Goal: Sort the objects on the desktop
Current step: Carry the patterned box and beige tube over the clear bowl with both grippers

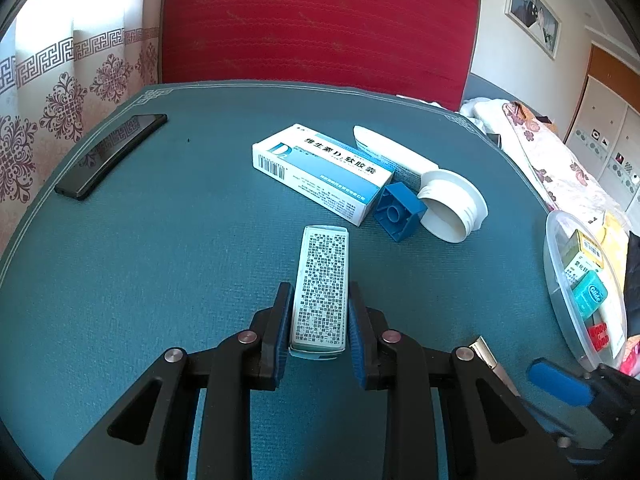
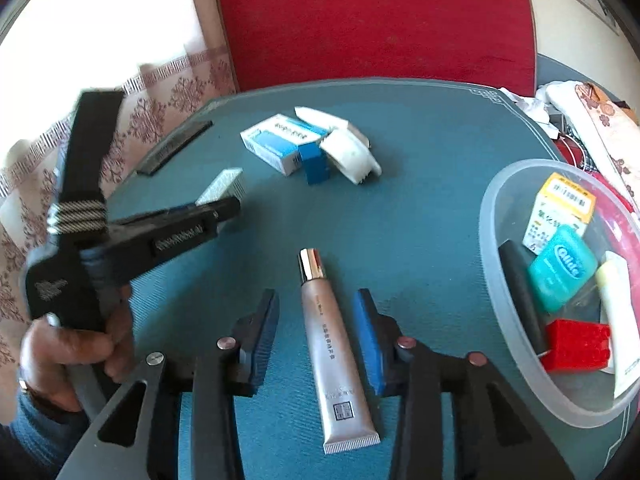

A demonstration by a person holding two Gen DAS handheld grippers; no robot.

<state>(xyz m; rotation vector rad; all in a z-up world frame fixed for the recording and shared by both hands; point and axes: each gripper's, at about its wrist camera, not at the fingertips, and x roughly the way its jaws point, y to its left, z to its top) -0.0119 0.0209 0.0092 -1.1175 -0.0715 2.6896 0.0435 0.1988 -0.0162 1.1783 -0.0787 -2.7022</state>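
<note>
The left gripper (image 1: 319, 320) is clamped on a small white box (image 1: 322, 288) covered in fine print, its blue pads pressed against the box's 2 long sides. The box points toward the far edge of the teal worktop (image 1: 160, 240), near the middle; whether it is lifted or resting there I cannot tell. From the right wrist view, that same box (image 2: 224, 186) pokes out past the left gripper (image 2: 216, 210), which a hand (image 2: 76, 352) holds over the left part of the worktop (image 2: 420, 220).

The right gripper (image 2: 316, 332) has its fingers apart, 1 on each side of a silver tube (image 2: 332, 356) and not touching it. The tube lies flat near the near edge, chrome cap toward the far edge, crimped end toward the camera.

Farther out, toward the far edge, sits a cluster: a blue-and-white medicine box (image 1: 320, 172), a white tube (image 1: 392, 156) lying just behind it, a blue block (image 1: 398, 212) touching the box's right end, and a white ring-shaped lid (image 1: 452, 204) on its side just beside the block. A black phone (image 1: 108, 156) lies near the left edge.

At the right edge stands a clear plastic bowl (image 2: 496, 280) holding a yellow-and-white box (image 2: 560, 212), a teal floss case (image 2: 564, 268), a red block (image 2: 576, 346), a black item (image 2: 522, 296) and a pale tube (image 2: 620, 312).
</note>
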